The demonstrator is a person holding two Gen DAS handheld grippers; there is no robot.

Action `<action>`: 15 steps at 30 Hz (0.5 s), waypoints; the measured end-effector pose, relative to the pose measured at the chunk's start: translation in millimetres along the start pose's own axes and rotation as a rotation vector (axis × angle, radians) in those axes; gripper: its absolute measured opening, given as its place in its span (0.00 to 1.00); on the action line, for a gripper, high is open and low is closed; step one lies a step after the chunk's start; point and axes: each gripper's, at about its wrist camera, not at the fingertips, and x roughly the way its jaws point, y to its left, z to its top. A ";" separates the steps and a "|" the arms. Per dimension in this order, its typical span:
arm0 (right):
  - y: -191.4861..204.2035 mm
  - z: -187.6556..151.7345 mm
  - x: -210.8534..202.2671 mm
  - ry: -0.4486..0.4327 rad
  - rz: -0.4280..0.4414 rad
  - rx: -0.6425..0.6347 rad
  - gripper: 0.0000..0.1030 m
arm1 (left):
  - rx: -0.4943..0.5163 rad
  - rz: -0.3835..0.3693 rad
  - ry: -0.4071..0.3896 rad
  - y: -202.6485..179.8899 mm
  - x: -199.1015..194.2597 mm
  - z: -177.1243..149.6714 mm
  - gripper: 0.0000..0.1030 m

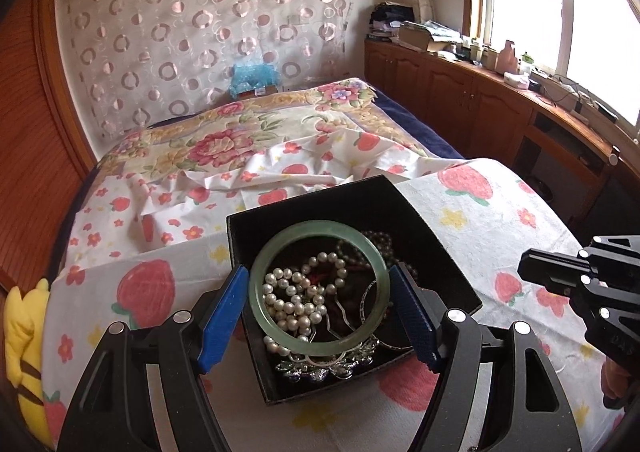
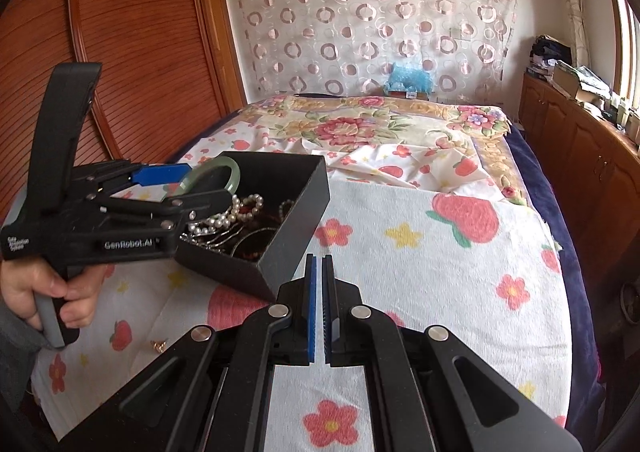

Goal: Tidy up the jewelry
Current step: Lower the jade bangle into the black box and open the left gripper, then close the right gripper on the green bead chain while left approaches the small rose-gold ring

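Observation:
A black open box [image 1: 304, 204] [image 2: 296, 236] sits on the strawberry-print cloth [image 1: 472, 220] on the bed. It holds a string of pearls [image 1: 296, 304] [image 2: 240, 208], dark beads, thin bangles and a silver flower piece [image 1: 320, 366]. My left gripper [image 1: 318, 272] [image 2: 204, 184] is shut on a pale green jade bangle [image 1: 320, 226] [image 2: 230, 168], one blue pad against each side, just above the box. To the right of the box, my right gripper [image 2: 321, 258] [image 1: 524, 264] hangs over the cloth, shut, with nothing between its pads.
A small gold trinket [image 2: 159, 346] lies on the cloth near the person's hand [image 2: 36, 288]. A yellow plush toy [image 1: 24, 332] sits at the bed's left edge. Wooden cabinets [image 1: 480, 100] with clutter run along the right under the window; a wooden wardrobe [image 2: 132, 32] stands on the left.

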 end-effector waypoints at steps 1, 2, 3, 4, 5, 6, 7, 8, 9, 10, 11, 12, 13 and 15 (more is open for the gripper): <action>0.5 -1.2 -1.4 0.000 0.001 -0.001 0.03 | -0.002 0.001 -0.005 -0.1 -1.4 -0.6 0.73; 1.2 -3.8 -2.5 0.001 0.001 -0.003 0.03 | 0.002 -0.003 -0.014 -1.0 -4.0 -1.7 0.76; 2.5 -4.9 -3.2 0.002 0.000 -0.005 0.03 | 0.005 -0.005 -0.016 -1.2 -5.6 -2.6 0.76; 4.1 -7.9 -4.4 0.004 -0.001 -0.011 0.03 | 0.007 -0.006 -0.016 -2.1 -7.4 -3.3 0.76; 6.2 -9.8 -5.6 0.007 0.000 -0.015 0.03 | 0.009 -0.008 -0.017 -2.6 -9.7 -4.3 0.76; 8.4 -13.2 -6.9 0.011 0.002 -0.022 0.03 | 0.009 -0.013 -0.021 -3.1 -14.2 -6.2 0.76; 11.2 -17.2 -8.3 0.016 0.006 -0.031 0.03 | 0.007 -0.018 -0.026 -3.1 -17.9 -7.8 0.76; 12.9 -19.2 -9.1 0.021 0.008 -0.038 0.03 | 0.006 -0.025 -0.031 -2.9 -22.1 -10.1 0.78; 15.9 -23.6 -10.3 0.029 0.009 -0.048 0.06 | 0.005 -0.034 -0.036 -3.0 -28.1 -14.5 0.79; 18.1 -26.4 -11.3 0.033 0.011 -0.055 0.10 | 0.005 -0.040 -0.039 -2.8 -31.6 -17.6 0.79; 21.1 -30.8 -12.5 0.039 0.017 -0.063 0.21 | 0.006 -0.046 -0.040 -2.6 -34.4 -20.4 0.80; 23.3 -34.4 -13.8 0.043 0.022 -0.066 0.27 | 0.007 -0.052 -0.040 -2.7 -38.3 -25.2 0.80; 25.9 -38.0 -15.2 0.049 0.030 -0.068 0.27 | 0.006 -0.058 -0.040 -2.5 -41.3 -29.3 0.80; 31.2 -42.4 -17.7 0.062 0.038 -0.072 0.27 | 0.005 -0.065 -0.038 -1.5 -47.3 -38.3 0.80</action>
